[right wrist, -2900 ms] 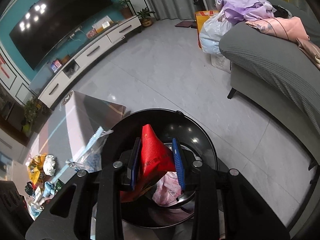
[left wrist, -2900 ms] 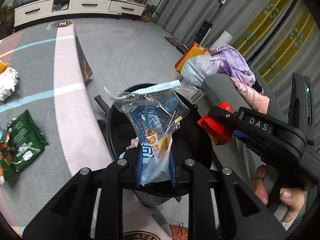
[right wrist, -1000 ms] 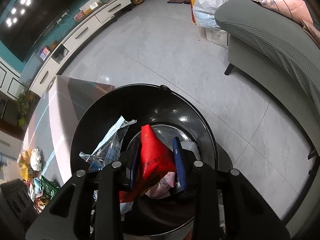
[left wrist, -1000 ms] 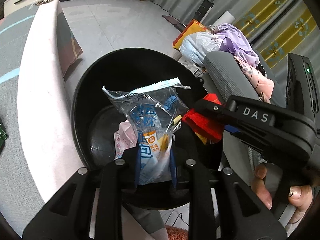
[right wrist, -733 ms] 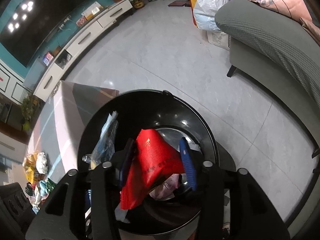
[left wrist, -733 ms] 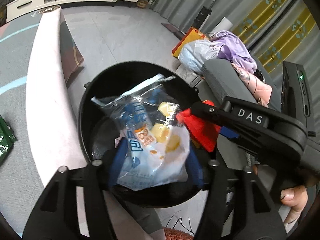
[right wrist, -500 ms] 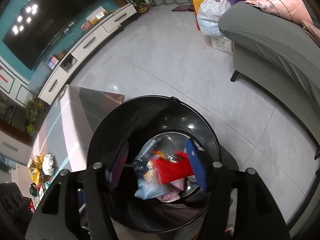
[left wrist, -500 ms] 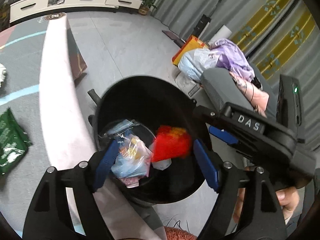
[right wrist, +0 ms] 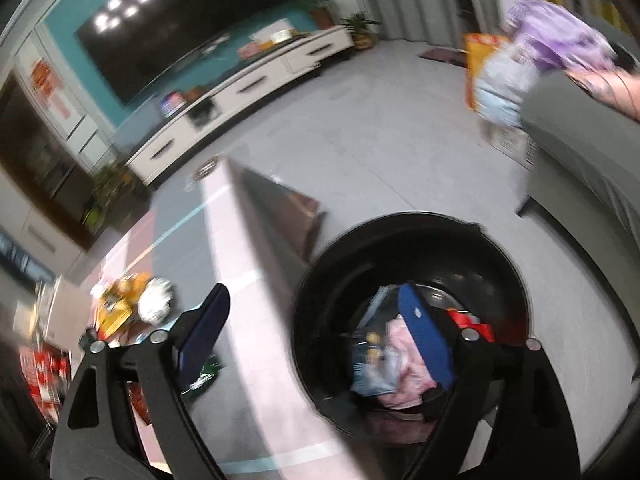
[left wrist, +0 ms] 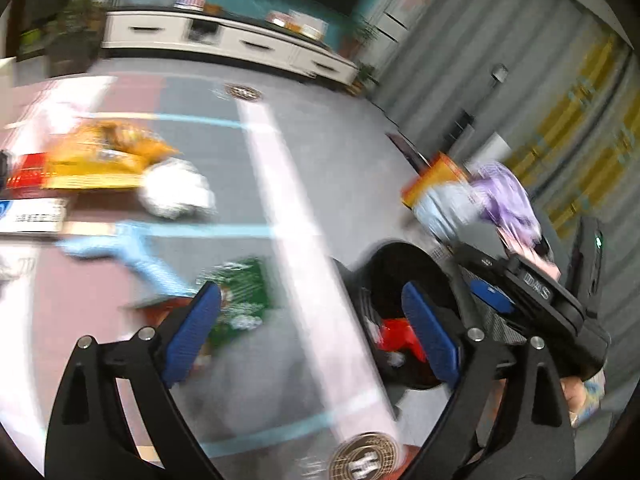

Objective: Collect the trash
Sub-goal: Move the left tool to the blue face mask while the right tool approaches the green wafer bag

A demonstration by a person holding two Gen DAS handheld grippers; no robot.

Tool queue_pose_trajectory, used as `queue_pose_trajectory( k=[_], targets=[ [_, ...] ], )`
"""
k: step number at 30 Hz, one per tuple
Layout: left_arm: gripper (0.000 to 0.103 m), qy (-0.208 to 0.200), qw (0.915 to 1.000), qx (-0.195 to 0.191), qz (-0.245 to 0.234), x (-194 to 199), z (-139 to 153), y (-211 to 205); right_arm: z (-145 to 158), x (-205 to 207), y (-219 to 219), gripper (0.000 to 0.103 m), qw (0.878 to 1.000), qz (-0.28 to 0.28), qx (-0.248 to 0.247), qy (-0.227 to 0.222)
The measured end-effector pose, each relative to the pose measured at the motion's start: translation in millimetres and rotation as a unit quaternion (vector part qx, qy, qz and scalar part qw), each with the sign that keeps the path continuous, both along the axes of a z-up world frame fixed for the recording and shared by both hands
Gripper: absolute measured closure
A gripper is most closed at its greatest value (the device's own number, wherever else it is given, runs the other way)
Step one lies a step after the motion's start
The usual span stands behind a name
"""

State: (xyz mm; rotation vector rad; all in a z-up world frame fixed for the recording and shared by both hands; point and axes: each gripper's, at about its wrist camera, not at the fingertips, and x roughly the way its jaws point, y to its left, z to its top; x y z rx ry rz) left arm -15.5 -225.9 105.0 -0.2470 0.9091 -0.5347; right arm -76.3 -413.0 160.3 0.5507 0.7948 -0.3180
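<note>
Black plastic frames the lower half of both wrist views, and in each we see blue pads spread far apart; our left gripper has its jaws opening with nothing between them, only the grey and pink table top showing through the gap; our right gripper likewise has its jaws opening and grips nothing, its right-hand pad sitting in front of the black bin at lower right of that frame; inside the bin lie a clear blue-printed wrapper, a pink bag and a red packet, all loose at the bottom and apart from either pad; in the left wrist view the same bin sits at lower right, partly hidden by the pad, with the red packet visible in it; more trash lies on the table in that view: a green packet at lower centre just above the left-hand pad, a light blue strip to its left, a white crumpled wad at middle left and a yellow bag touching it at upper left; both views are blurred, so we cannot read any label; a hand holds the right gripper's black body at the lower right edge.
</note>
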Motion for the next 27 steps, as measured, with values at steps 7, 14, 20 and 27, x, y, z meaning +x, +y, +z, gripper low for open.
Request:
queue_pose_trajectory(
  k=[7, 14, 20, 27],
  targets=[
    [0.009, -0.034, 0.9878, 0.033, 0.148, 9, 13, 148, 9, 34, 78, 0.007, 0.995, 0.092, -0.006, -0.023],
    [0.009, -0.018, 0.9679, 0.065, 0.242, 19, -15, 267, -19, 68, 167, 0.007, 0.983, 0.178, -0.035, 0.027],
    [0.010, 0.003, 0.9671, -0.018, 0.254, 30, -63, 306, -56, 86, 213, 0.007, 0.973, 0.198, -0.084, 0.079],
    [0.010, 0.014, 0.9759, -0.026, 0.216, 40, -74, 289, -77, 93, 208, 0.007, 0.976, 0.178, -0.073, 0.102]
  ],
)
